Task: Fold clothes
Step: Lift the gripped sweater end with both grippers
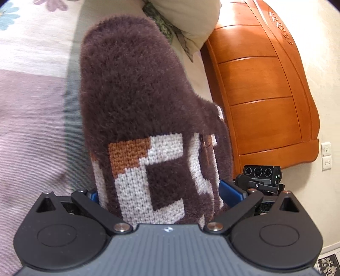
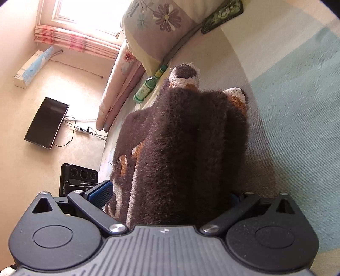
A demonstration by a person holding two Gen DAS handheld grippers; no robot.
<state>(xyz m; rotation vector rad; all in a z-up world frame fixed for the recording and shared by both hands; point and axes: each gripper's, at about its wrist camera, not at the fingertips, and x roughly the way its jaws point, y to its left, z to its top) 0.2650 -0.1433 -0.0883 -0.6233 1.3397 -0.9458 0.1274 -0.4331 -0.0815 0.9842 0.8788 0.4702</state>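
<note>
A fuzzy dark brown sweater (image 1: 136, 89) with white and orange knit patches fills the gap between my left gripper's (image 1: 161, 191) blue pads (image 1: 230, 191), which are shut on a thick bunch of it. The sweater hangs from there over the bed. In the right wrist view the same sweater (image 2: 182, 144) sits bunched between my right gripper's (image 2: 170, 193) fingers, also shut on it; its right pad is hidden by the fabric. Two cuffs (image 2: 184, 76) point away from me. The two grippers are side by side, each showing at the edge of the other's view.
The bed sheet (image 1: 34, 131) is striped lilac and pale green. An orange wooden headboard (image 1: 261, 85) and pillows (image 1: 191, 19) stand to the right. A green bottle (image 2: 148, 85), a folded floral quilt (image 2: 153, 23) and a dark tablet (image 2: 46, 123) on the floor lie beyond.
</note>
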